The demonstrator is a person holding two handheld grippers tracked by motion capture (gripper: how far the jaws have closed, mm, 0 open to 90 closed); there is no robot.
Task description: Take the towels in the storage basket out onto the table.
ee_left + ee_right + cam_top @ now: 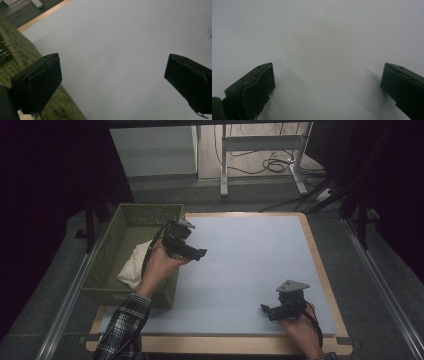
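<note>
Surveying from the high view, the worktop carries a pale blue-grey mat over nearly its whole surface, with a wooden border showing at the right and near edges. A green slatted basket stands along the left edge, running from the far-left corner toward the near-left corner. A cream cloth lies bunched inside it, against the right wall in the nearer half.

The left claw is held just beside the basket's right wall, above the mat, pointing toward the middle of the worktop. In the left gripper view its jaws stand wide apart with nothing between them; bare mat lies ahead and basket weave sits off to one side. The right claw rests low near the near-right corner, pointing left. The right gripper view shows its jaws equally spread, holding nothing, over plain mat.

Judgement: the work in hand appears to concern the cloth and basket, with the left claw the natural one to act, being nearest. To do the step well, that claw needs turning back over the basket rim and lowering onto a raised fold of cloth, not a flat part, so both jaws gain purchase. The approach should come from above to avoid catching the slats. The right claw is well apart and could steady the basket's near wall if it shifts.
</note>
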